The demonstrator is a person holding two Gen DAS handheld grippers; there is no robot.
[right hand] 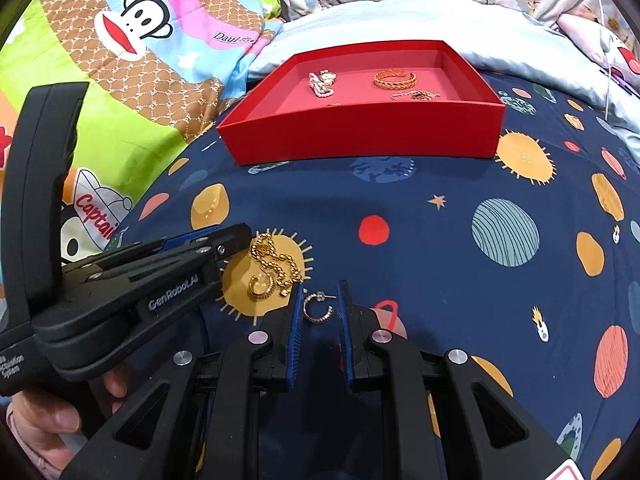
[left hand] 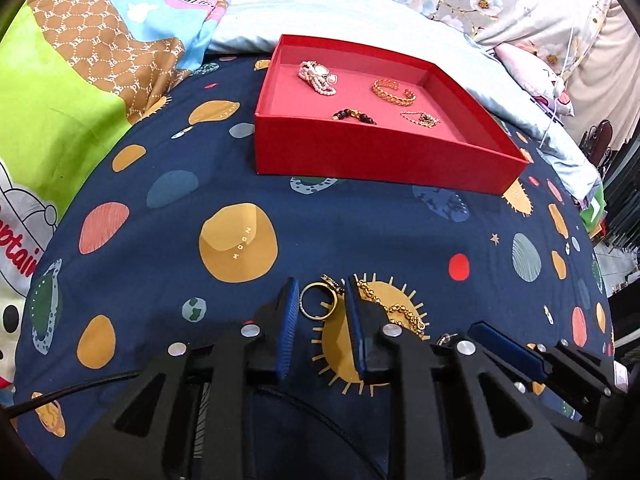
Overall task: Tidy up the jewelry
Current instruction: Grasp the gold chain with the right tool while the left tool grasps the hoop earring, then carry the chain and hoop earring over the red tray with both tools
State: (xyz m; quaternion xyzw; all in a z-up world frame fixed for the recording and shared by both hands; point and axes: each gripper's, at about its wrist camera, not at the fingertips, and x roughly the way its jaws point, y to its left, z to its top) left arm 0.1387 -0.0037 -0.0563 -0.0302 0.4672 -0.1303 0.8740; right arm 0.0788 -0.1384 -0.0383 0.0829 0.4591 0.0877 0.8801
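A red box (left hand: 360, 152) (right hand: 360, 136) stands at the far side of the bed and holds a pearl piece (left hand: 318, 76), a gold cuff bracelet (left hand: 394, 92), a dark bead bracelet (left hand: 354, 116) and a small chain (left hand: 422, 118). My left gripper (left hand: 322, 292) is open with a gold ring (left hand: 318, 300) lying between its fingers on the sheet. A gold chain (left hand: 396, 308) (right hand: 276, 260) lies just right of it. My right gripper (right hand: 320, 296) is open around a small hoop earring (right hand: 318, 310). The left gripper body (right hand: 140, 280) shows at the left of the right wrist view.
The navy planet-print sheet (left hand: 360, 232) covers the bed. A colourful cartoon blanket (left hand: 80, 80) lies to the left, a pale blue pillow (left hand: 320, 16) and floral bedding behind the box. A gold hoop (right hand: 262, 286) lies by the chain.
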